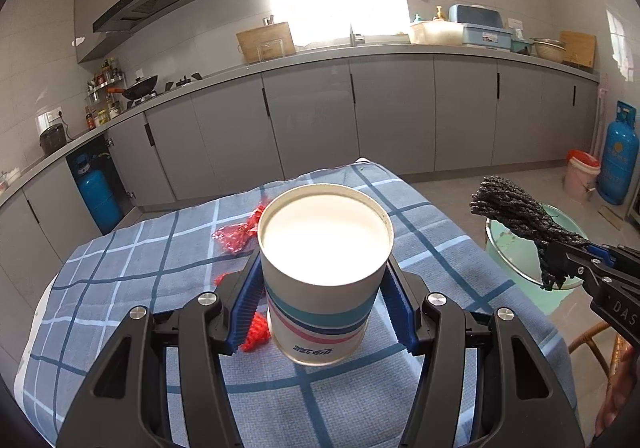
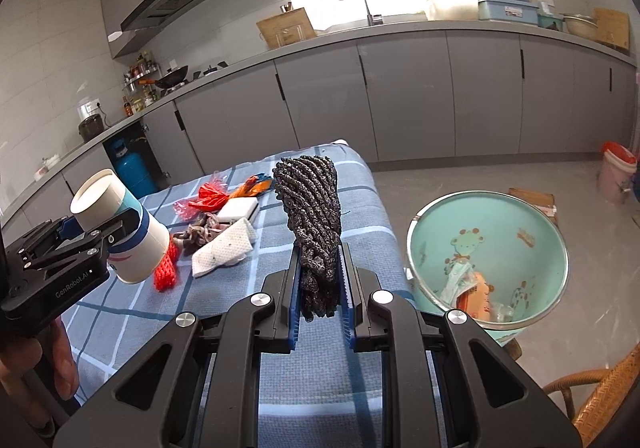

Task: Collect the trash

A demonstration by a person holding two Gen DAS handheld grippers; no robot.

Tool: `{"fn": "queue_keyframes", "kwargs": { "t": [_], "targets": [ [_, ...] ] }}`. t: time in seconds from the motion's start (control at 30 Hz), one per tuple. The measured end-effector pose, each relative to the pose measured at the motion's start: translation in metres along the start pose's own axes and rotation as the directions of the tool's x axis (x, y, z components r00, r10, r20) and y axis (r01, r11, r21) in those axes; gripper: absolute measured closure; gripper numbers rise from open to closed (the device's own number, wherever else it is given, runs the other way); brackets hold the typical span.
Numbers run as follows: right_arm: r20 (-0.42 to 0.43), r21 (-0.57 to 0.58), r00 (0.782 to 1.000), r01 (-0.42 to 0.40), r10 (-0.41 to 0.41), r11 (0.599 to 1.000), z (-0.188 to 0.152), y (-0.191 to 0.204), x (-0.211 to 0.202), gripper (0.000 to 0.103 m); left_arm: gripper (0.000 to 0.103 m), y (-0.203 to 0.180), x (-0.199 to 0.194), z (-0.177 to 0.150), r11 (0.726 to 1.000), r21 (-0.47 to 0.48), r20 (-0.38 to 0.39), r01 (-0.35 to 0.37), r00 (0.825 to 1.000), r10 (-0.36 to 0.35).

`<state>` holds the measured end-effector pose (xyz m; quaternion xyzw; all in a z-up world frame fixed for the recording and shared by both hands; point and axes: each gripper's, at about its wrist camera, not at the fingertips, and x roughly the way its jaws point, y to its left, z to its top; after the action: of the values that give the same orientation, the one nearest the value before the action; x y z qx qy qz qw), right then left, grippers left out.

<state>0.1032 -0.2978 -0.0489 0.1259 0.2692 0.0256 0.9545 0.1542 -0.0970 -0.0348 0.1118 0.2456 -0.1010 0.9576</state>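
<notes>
I've got the paper cup point(image 1: 324, 272) clamped in the left gripper point(image 1: 322, 308), black foam net point(image 2: 314, 224) pinched in the right gripper point(image 2: 320, 300). Basin point(image 2: 486, 322) right of those jaws holds some trash; red netting point(image 2: 166, 268), tissue point(image 2: 224, 246), wrappers remain on the table ahead.

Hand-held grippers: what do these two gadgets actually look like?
The left hand-held gripper and the right hand-held gripper look alike: black angular plastic frames with cut-out openings and round silver bolts. Each has two straight fingers lined with ridged blue pads. White lettering marks their sides. No cables or sleeves show.
</notes>
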Motion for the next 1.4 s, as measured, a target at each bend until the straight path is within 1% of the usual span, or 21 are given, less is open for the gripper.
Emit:
{"fn": "queue_keyframes", "kwargs": {
  "t": [0.47,0.9,1.17,1.4],
  "targets": [
    [0.005,0.064,0.998,0.062,-0.063,0.996,-0.005,-0.041,-0.005,0.085,0.047,-0.047,0.018,0.013,0.996,0.061,0.001,0.068,0.998,-0.068],
    [0.004,0.117,0.993,0.118,-0.119,0.986,-0.009,-0.079,-0.005,0.085,0.047,-0.086,0.036,0.022,0.986,0.109,-0.006,0.124,0.992,-0.125],
    [-0.001,0.146,0.988,0.153,-0.155,0.977,-0.009,-0.103,-0.002,0.085,0.047,-0.115,0.049,0.028,0.976,0.143,-0.012,0.164,0.986,-0.164],
    [-0.004,0.164,0.982,0.185,-0.187,0.969,-0.006,-0.125,0.0,0.085,0.047,-0.147,0.057,0.037,0.962,0.171,0.002,0.212,0.977,-0.216]
  ]
}}
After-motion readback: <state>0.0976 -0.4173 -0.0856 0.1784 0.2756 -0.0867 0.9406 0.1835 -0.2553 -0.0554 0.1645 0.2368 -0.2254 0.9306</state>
